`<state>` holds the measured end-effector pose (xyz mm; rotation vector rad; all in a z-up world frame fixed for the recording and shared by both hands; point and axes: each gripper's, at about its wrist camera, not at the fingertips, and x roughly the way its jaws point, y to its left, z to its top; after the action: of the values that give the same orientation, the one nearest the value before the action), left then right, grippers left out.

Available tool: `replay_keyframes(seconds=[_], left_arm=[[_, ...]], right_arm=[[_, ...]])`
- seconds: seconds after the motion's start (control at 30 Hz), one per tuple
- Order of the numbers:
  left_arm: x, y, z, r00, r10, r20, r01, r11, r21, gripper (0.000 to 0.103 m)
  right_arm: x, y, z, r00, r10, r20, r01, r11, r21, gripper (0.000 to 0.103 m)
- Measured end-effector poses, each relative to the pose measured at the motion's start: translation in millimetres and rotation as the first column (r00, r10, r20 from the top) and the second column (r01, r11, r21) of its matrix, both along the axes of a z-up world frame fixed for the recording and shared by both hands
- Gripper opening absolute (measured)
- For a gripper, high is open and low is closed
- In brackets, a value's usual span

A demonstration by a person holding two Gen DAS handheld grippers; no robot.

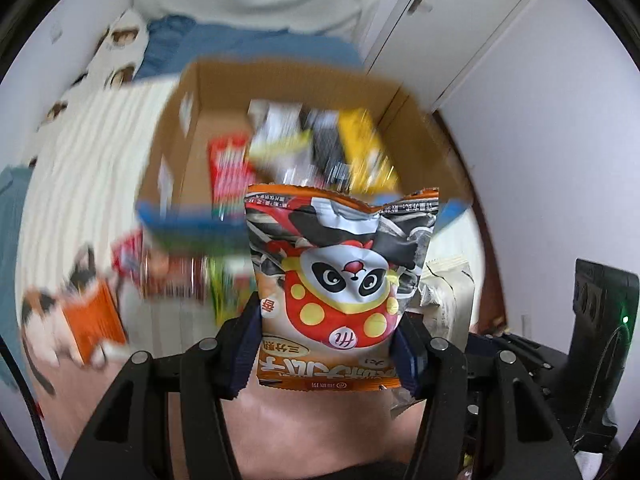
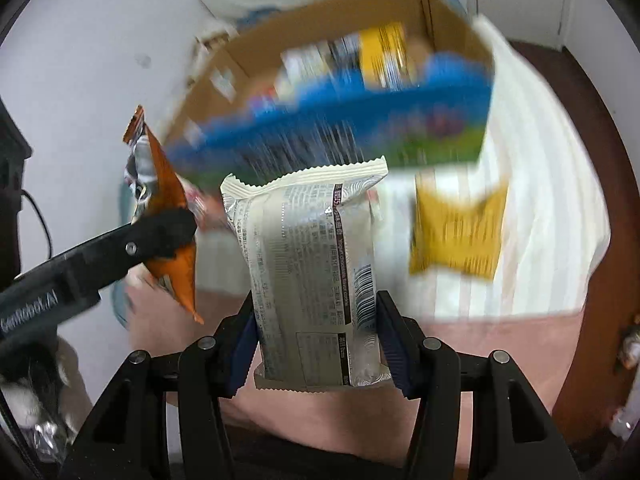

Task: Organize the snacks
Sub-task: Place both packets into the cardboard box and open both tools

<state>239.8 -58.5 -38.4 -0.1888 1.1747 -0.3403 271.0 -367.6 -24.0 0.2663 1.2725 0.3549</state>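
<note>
Crinkly foil, light and slippery: left gripper (image 1: pixel 326 354) pinches the panda snack bag (image 1: pixel 340 280), right gripper (image 2: pixel 316 344) the silver snack pack (image 2: pixel 308 272), both by the lower edges, before the cardboard box (image 1: pixel 192 128).

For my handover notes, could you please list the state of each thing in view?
left gripper: shut on orange panda snack bag, lifted
right gripper: shut on cream-and-silver snack packet, lifted
cardboard box: open, snacks inside
yellow snack packet: lying on the striped cloth
</note>
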Motion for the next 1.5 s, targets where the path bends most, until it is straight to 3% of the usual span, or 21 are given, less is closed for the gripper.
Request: replay_keyframes(seconds=[0.1,0.2,0.3,0.4,0.57,0.63,0.73,0.77,0.8,0.83,0.87,1.1,1.5], left_arm=[[43,-2,30,0.999,0.002,0.052,-0.002,1.000,0.005,0.055],[95,5,37,0.997,0.008,0.070,-0.012,0.998,0.061,0.055],[144,10,16,0.999,0.032,0.032,-0.036,0.992,0.121,0.055],[184,19,-13,0.998,0.060,-0.036,-0.053,0.983,0.176,0.055],[232,32,-58,0.983,0.126,-0.136,-0.092,0.967,0.236,0.055],[245,34,-70,0.976,0.145,-0.163,-0.100,0.962,0.253,0.056],[254,32,-83,0.969,0.134,-0.209,-0.078,0.963,0.258,0.058],[259,30,-86,0.970,0.123,-0.211,-0.065,0.962,0.263,0.065],[261,28,-87,0.972,0.113,-0.205,-0.054,0.961,0.270,0.071],[264,25,-87,0.975,0.105,-0.197,-0.045,0.957,0.286,0.088],[269,24,-86,0.976,0.101,-0.193,-0.041,0.955,0.293,0.098],[271,24,-83,0.974,0.108,-0.201,-0.057,0.968,0.242,0.098],[225,19,-82,0.982,0.103,-0.158,-0.055,0.958,0.283,0.098]], right_arm=[[43,6,27,0.998,-0.023,0.066,0.023,1.000,0.007,0.058],[96,10,41,0.991,-0.049,0.124,0.055,0.997,-0.049,0.058],[146,19,41,0.988,-0.067,0.142,0.084,0.989,-0.120,0.058],[197,19,24,0.992,-0.090,0.090,0.105,0.979,-0.173,0.058],[244,22,-6,0.994,-0.112,0.007,0.111,0.966,-0.235,0.058],[245,15,-13,0.992,-0.122,-0.007,0.116,0.958,-0.261,0.059],[259,8,-30,0.985,-0.163,-0.059,0.143,0.956,-0.256,0.064],[264,7,-36,0.981,-0.177,-0.084,0.151,0.956,-0.251,0.069],[268,6,-41,0.978,-0.181,-0.106,0.150,0.957,-0.249,0.081],[266,8,-43,0.977,-0.181,-0.117,0.147,0.956,-0.253,0.089],[266,7,-47,0.975,-0.187,-0.121,0.151,0.954,-0.258,0.090],[260,16,-51,0.979,-0.163,-0.124,0.124,0.954,-0.273,0.095],[234,20,-54,0.986,-0.149,-0.079,0.119,0.947,-0.299,0.095]])
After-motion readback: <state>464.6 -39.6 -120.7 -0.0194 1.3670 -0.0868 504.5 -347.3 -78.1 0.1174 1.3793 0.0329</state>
